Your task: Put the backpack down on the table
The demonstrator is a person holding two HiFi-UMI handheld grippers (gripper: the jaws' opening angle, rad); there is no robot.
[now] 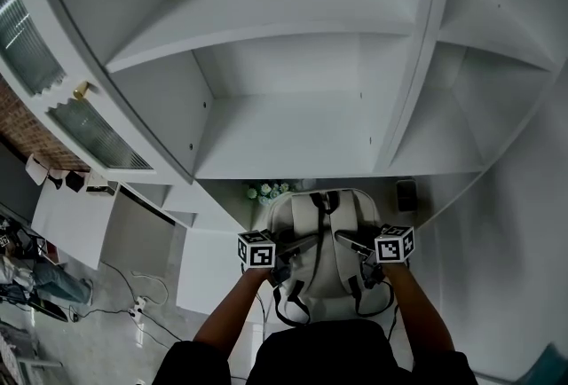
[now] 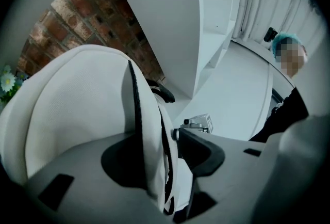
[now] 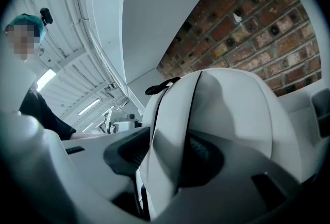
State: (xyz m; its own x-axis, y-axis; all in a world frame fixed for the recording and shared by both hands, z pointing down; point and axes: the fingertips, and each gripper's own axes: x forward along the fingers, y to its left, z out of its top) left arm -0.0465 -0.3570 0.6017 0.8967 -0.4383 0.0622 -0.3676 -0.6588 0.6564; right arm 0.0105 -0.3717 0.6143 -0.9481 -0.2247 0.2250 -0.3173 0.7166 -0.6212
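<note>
A white backpack [image 1: 321, 241] with black trim stands upright on the white table [image 1: 209, 272] under the shelves. My left gripper [image 1: 297, 247] is at its left shoulder strap and my right gripper [image 1: 348, 243] at its right one. In the left gripper view the white strap [image 2: 149, 130] passes between the jaws of the left gripper [image 2: 162, 153], with a gap showing beside the right pad. In the right gripper view a strap [image 3: 165, 130] likewise lies loose between the wide jaws of the right gripper [image 3: 167, 156]. Both grippers are open.
Deep white shelves [image 1: 293, 135] rise right behind the backpack. Small white flowers [image 1: 268, 191] and a dark object [image 1: 406, 194] sit behind it on the table. A brick wall [image 3: 247, 27] shows behind. Cables lie on the floor [image 1: 133, 303] at the left.
</note>
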